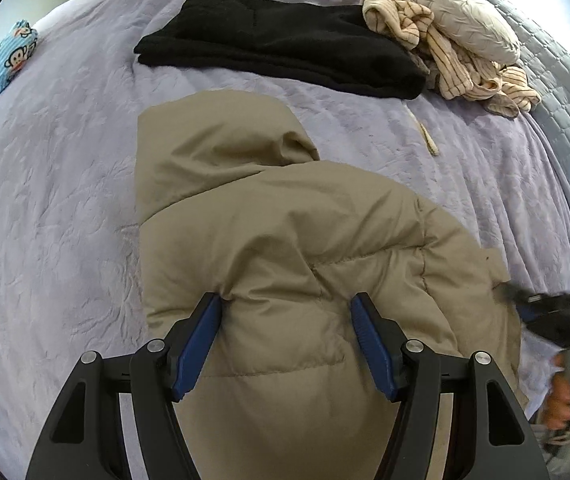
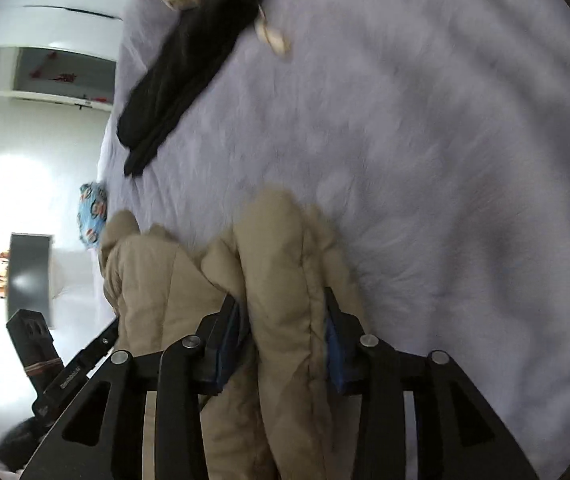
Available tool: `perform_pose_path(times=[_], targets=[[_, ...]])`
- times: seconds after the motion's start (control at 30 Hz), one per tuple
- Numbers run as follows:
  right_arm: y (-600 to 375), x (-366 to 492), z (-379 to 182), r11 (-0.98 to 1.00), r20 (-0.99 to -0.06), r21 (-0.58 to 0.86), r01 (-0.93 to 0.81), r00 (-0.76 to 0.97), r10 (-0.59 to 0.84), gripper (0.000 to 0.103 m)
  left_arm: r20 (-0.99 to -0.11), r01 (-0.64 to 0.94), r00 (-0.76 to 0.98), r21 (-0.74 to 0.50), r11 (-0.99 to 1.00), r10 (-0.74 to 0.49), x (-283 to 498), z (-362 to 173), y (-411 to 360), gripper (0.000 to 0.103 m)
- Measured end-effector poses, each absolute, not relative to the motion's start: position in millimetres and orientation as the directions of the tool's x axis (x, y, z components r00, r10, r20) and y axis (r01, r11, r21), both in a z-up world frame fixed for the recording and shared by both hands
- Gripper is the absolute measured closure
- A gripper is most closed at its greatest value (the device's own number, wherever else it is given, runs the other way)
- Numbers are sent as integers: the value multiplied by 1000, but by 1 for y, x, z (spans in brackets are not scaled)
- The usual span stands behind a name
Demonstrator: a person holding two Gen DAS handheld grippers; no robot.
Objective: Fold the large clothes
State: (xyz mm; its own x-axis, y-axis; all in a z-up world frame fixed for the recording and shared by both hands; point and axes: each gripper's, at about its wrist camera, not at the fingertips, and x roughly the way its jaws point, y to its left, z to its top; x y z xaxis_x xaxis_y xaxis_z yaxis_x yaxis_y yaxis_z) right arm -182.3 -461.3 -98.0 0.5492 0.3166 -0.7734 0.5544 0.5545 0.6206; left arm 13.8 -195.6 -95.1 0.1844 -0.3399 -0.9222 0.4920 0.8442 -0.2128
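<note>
On the lavender bed point(image 1: 65, 208), just in front of the folded black garment point(image 1: 281, 54), I pinch a thick fold of the soft, puffy tan jacket point(image 1: 285, 240) in my right claw point(image 2: 285, 332), its light, springy padding best gripped along stitched seams, while my left claw point(image 1: 285, 340) gapes wide over it, holding nothing.

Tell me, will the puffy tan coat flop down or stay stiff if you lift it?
Probably floppy: the tan coat creases and bunches where the right gripper pinches it. It looks padded and quilted, so likely light for its bulk. Its smooth shell may be a bit slippery, though that's a guess.
</note>
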Motion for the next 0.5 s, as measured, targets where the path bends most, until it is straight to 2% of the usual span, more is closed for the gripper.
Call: perform_pose_path(times=[0.07, 0.17, 0.23, 0.33, 0.37, 0.4, 0.5], targets=[[-464, -193, -74, 572, -754, 631, 525, 589, 292, 61, -923, 483, 179, -218, 848, -340, 15, -98, -191, 36], [-467, -192, -54, 542, -685, 705, 457, 635, 356, 61, -924, 477, 186, -213, 853, -335, 15, -99, -191, 36], [-462, -178, -60, 550, -709, 690, 470, 589, 387, 61, -925, 475, 201, -197, 857, -323, 12, -99, -194, 36], [-454, -160, -86, 547, -751, 656, 519, 516, 412, 64, -924, 470, 211, -191, 862, -319, 10, -99, -195, 30], [-454, -155, -100, 518, -752, 659, 546, 505, 424, 87, -923, 466, 215, -189, 864, -318, 10, -100, -195, 30], [-452, -147, -110, 485, -746, 666, 567, 508, 430, 96, -922, 465, 223, -185, 866, -317, 9, -100, -194, 30], [-449, -145, -128, 504, -788, 615, 606, 481, 384, 100, -920, 475, 241, -166, 864, -309, 7, -103, -197, 27]])
